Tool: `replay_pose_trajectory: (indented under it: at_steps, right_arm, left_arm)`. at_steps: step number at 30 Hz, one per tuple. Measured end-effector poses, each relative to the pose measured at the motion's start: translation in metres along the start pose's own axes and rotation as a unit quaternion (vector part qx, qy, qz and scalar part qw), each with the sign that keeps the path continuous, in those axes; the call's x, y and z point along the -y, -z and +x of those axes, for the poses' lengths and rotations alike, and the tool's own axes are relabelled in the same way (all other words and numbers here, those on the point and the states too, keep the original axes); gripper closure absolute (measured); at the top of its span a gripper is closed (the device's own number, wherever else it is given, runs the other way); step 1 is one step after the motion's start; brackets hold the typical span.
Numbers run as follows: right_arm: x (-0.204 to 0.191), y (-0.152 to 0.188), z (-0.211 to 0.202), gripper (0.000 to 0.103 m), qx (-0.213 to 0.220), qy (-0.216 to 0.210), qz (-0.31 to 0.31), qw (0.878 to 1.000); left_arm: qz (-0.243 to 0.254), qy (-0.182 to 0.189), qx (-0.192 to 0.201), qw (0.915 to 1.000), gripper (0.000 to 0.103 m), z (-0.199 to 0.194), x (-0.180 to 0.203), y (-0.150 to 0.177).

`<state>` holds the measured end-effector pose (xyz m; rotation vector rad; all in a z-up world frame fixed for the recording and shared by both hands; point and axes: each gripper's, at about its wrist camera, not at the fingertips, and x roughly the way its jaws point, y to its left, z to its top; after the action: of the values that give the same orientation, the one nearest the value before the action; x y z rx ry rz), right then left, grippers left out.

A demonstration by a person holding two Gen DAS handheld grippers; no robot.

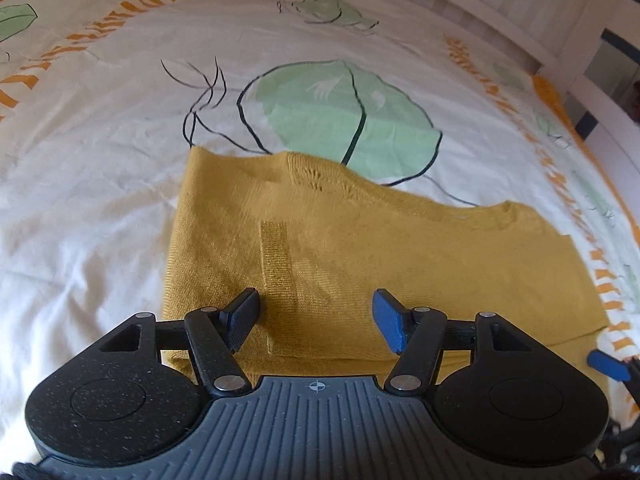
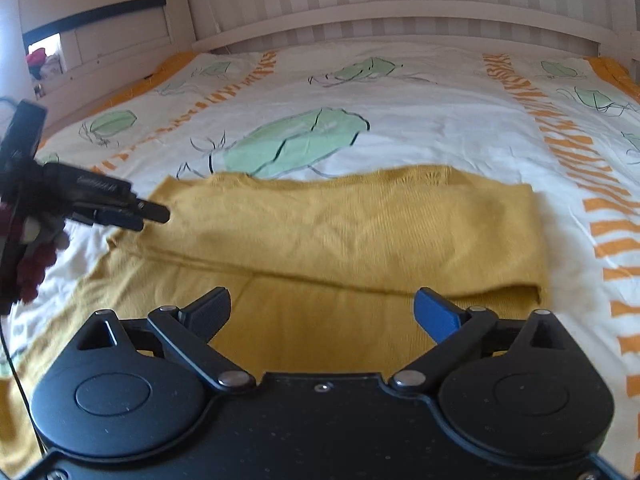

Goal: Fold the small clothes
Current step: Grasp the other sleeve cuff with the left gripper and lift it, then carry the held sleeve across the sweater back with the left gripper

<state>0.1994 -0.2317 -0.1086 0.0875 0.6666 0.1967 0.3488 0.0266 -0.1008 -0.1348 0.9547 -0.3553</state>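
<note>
White bedding [image 2: 440, 120] printed with pale green leaves and orange stripes covers a bed, with a white slatted headboard [image 2: 400, 12] behind it. A mustard-yellow knitted garment [image 2: 340, 220] lies flat on the bedding, near the front edge.

At the far left of the right wrist view, the left gripper [image 2: 154, 216] reaches in over the garment's left edge. In its own view, the left gripper [image 1: 316, 320] hovers over the knit with its jaws released, parted with nothing between the pads.

Moving right, the garment's middle shows one fold already made: an upper layer lies doubled over the lower one, its edge running as a long seam-like line across the cloth. The folded part looks smooth and roughly rectangular. A lower portion spreads out toward the front left, not yet folded.

Further right, the right gripper [image 2: 322, 312] hangs just above the near layer, jaws spread wide and empty.

Judging from this, the task is partway through: one fold is laid down and let go, and at least one more fold appears to remain.
</note>
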Motion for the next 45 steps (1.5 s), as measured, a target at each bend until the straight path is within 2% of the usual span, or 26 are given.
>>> replay_pose_trajectory:
  at_steps: [4, 6, 7, 8, 11, 16, 21, 24, 27, 30, 32, 35, 39, 45]
  right_arm:
    - [0.001, 0.02, 0.005, 0.001, -0.009, -0.008, -0.007, 1.0]
    - [0.003, 0.023, 0.006, 0.001, -0.004, -0.011, -0.003, 1.0]
    - [0.004, 0.021, 0.005, 0.001, -0.004, -0.013, 0.0, 1.0]
    - [0.005, 0.02, 0.006, 0.001, -0.004, -0.016, 0.004, 1.0]
    - [0.008, 0.021, 0.005, 0.001, -0.001, -0.021, 0.01, 1.0]
    - [0.004, 0.016, 0.001, 0.001, 0.01, -0.012, 0.009, 1.0]
    - [-0.004, 0.003, -0.001, 0.001, 0.03, -0.046, 0.016, 0.998]
    - [-0.009, -0.008, 0.006, 0.0, 0.026, -0.066, 0.013, 0.997]
    - [-0.011, -0.02, 0.017, 0.0, 0.029, -0.081, 0.012, 0.996]
    - [-0.005, -0.03, 0.031, 0.0, 0.037, -0.073, 0.021, 0.996]
    - [0.009, -0.034, 0.037, 0.0, 0.039, -0.055, 0.045, 0.997]
    - [0.039, -0.034, 0.04, 0.0, 0.029, 0.003, 0.097, 0.995]
    - [0.075, -0.021, 0.03, 0.0, 0.005, 0.078, 0.144, 0.986]
    - [0.073, -0.006, 0.005, 0.001, -0.005, 0.085, 0.134, 0.987]
  left_arm:
    - [-0.005, -0.009, -0.004, 0.9999, 0.047, 0.004, 0.002, -0.002]
    - [-0.014, -0.021, 0.002, 0.9997, 0.071, 0.002, 0.003, -0.003]
    - [-0.015, -0.015, 0.0, 0.9998, 0.088, 0.003, 0.003, -0.005]
    - [-0.017, -0.006, -0.003, 0.9998, 0.095, 0.002, 0.004, -0.006]
    - [-0.021, -0.004, 0.008, 0.9997, 0.096, -0.011, 0.017, -0.013]
    - [-0.017, 0.054, 0.056, 0.9968, 0.096, -0.067, 0.048, -0.042]
    - [0.007, 0.117, 0.1, 0.9881, 0.096, -0.111, 0.095, -0.079]
    - [0.016, 0.148, 0.113, 0.9824, 0.096, -0.127, 0.118, -0.095]
    - [0.024, 0.169, 0.129, 0.9769, 0.096, -0.142, 0.133, -0.101]
    - [0.027, 0.181, 0.141, 0.9728, 0.096, -0.153, 0.134, -0.1]
    - [0.025, 0.181, 0.144, 0.9726, 0.096, -0.154, 0.127, -0.095]
    - [0.016, 0.17, 0.126, 0.9772, 0.096, -0.145, 0.106, -0.087]
    - [0.013, 0.114, 0.101, 0.9881, 0.096, -0.12, 0.071, -0.07]
    - [0.004, 0.039, 0.043, 0.9983, 0.096, -0.059, 0.027, -0.033]
